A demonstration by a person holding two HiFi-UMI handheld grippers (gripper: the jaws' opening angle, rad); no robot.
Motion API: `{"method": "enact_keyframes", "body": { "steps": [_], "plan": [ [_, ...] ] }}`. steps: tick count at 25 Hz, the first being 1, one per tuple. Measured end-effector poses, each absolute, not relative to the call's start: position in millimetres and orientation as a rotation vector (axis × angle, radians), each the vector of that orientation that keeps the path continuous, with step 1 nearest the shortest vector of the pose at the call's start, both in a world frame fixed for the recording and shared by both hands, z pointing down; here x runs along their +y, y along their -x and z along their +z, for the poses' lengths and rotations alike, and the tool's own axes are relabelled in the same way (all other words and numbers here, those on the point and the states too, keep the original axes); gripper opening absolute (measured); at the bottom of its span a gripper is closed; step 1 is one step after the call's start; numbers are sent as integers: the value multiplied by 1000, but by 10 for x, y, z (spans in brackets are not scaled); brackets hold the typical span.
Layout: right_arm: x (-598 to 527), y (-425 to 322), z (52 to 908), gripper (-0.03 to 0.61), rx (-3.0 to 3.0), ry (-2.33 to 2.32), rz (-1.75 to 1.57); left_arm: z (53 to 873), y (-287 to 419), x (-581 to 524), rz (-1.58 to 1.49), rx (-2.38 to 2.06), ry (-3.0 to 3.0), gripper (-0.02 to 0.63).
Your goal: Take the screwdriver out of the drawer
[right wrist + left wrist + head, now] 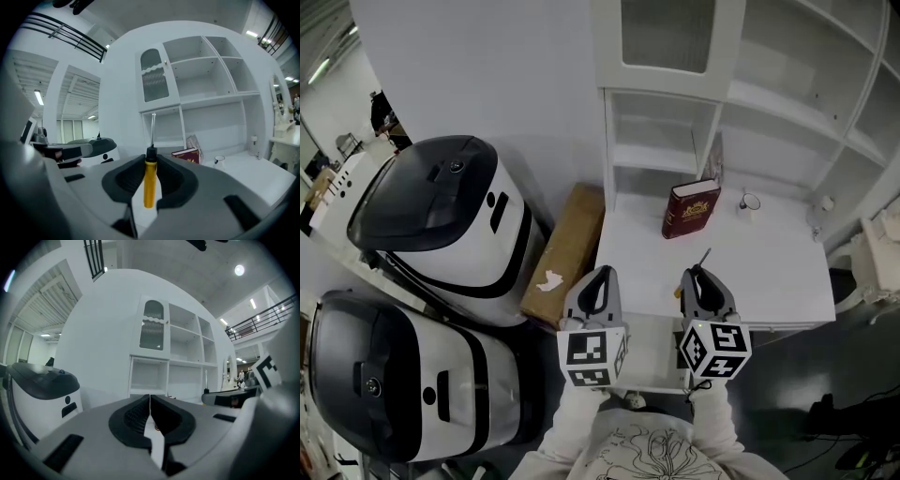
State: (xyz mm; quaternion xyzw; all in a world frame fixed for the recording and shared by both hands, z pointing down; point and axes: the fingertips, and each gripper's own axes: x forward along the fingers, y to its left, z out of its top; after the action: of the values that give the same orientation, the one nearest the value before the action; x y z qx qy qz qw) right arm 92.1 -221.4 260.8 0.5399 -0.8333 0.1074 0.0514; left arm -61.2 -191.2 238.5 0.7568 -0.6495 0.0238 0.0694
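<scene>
Right claw (pixel 150 163) is clamped on the screwdriver (pixel 149 185): yellow handle pinched between the jaws, metal shaft poking out past the tips, above the near edge of the white bench (pixel 769 272). Left claw (pixel 150 404) sits alongside, jaws together, nothing between them. A red book (pixel 690 211) stands farther back.

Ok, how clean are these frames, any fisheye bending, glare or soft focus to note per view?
Head view: evenly lit and sharp, though the white shelf unit bows toward the borders. Left gripper view: heavy fisheye with black corners, a round ceiling lamp glares, the close foreground is soft. Right gripper view: same fisheye; the yellow-handled screwdriver is crisp, its metal shaft pale against the white wall.
</scene>
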Motion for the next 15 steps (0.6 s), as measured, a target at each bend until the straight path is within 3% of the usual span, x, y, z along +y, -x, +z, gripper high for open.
{"method": "enact_keyframes", "body": {
  "steps": [15],
  "plan": [
    [-2171,-905,2561,72,-2558,-1638,312,2400,603,-1861,66,-1952,-2273,11]
  ]
}}
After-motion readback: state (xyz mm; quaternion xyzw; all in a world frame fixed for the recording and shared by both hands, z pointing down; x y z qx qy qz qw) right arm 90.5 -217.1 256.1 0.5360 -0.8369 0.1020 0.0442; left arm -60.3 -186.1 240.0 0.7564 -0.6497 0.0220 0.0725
